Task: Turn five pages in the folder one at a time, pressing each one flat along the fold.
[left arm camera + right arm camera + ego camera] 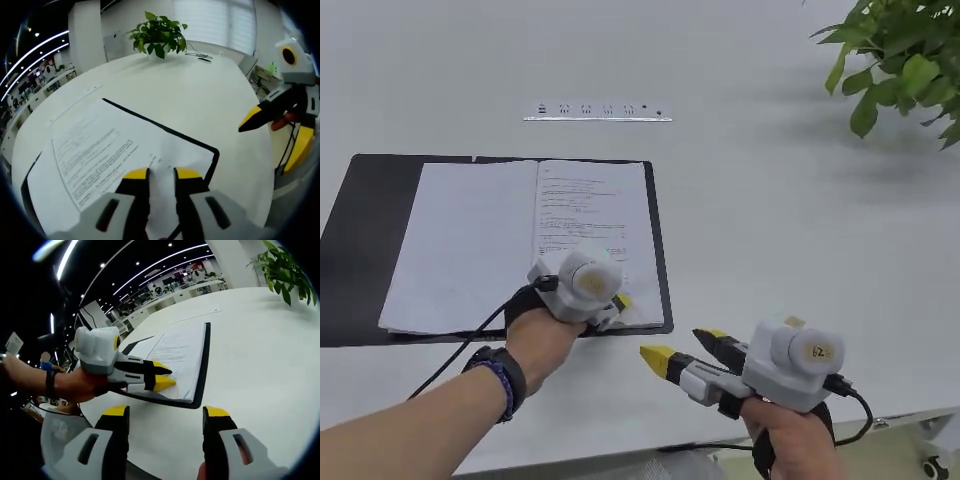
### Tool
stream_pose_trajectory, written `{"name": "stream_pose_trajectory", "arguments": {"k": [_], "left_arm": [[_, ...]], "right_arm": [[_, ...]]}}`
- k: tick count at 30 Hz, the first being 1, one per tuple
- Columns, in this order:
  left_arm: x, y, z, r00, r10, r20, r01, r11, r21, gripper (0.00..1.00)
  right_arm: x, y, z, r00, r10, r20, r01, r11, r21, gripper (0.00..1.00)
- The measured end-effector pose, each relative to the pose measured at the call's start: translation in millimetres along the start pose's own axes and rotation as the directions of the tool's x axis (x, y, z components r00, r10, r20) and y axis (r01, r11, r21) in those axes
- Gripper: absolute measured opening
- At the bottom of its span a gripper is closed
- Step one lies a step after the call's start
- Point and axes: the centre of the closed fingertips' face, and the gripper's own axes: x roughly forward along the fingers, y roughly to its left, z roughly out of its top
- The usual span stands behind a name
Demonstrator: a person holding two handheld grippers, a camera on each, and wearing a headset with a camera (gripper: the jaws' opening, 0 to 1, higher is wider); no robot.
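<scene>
Left tool [161, 174] sits, jaws narrowed, at the folder's [360, 240] near right corner, grip on paper unclear; right tool [682, 346] hovers released over the counter's [770, 200] near edge.

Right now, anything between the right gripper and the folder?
Just bare table between right gripper and folder edge, seen in the right gripper view.
</scene>
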Motion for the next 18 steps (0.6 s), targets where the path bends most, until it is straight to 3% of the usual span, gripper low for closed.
{"name": "stream_pose_trajectory", "arguments": {"k": [11, 13, 18], "left_arm": [[-1.5, 9.1, -2.1, 0.9982, 0.057, -0.018, -0.058, 0.998, -0.036, 0.0], [-1.5, 8.5, -2.2, 0.9993, 0.033, -0.017, -0.035, 0.993, -0.117, 0.0], [-1.3, 8.6, -2.2, 0.9994, 0.031, -0.015, -0.032, 0.996, -0.079, 0.0]], "right_arm": [[1.4, -2.1, 1.7, 1.0, 0.005, 0.006, -0.005, 1.0, 0.009, 0.57], [1.8, -2.1, 2.1, 1.0, 0.008, 0.002, -0.008, 1.0, 0.003, 0.57], [4.0, -4.5, 6.2, 0.9999, 0.009, 0.007, -0.009, 1.0, 0.006, 0.57]]}}
